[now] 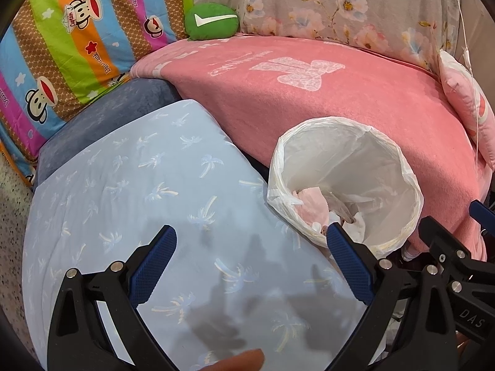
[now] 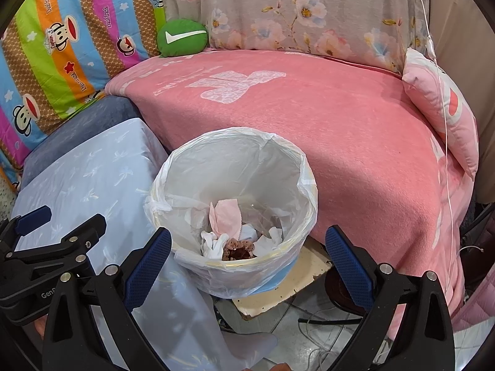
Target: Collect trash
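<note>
A white bin with a plastic liner stands between a light-blue covered seat and a pink bed; it also shows in the left wrist view. Inside lie crumpled white tissues, a pink wrapper and brown scraps. My right gripper is open and empty, its jaws spread just above the bin's near rim. My left gripper is open and empty over the blue seat, left of the bin. Each gripper shows at the edge of the other's view.
A pink blanket covers the bed behind the bin. A green round cushion, striped cartoon bedding, a floral cover and a pink pillow lie at the back. Cables and a board lie on the floor.
</note>
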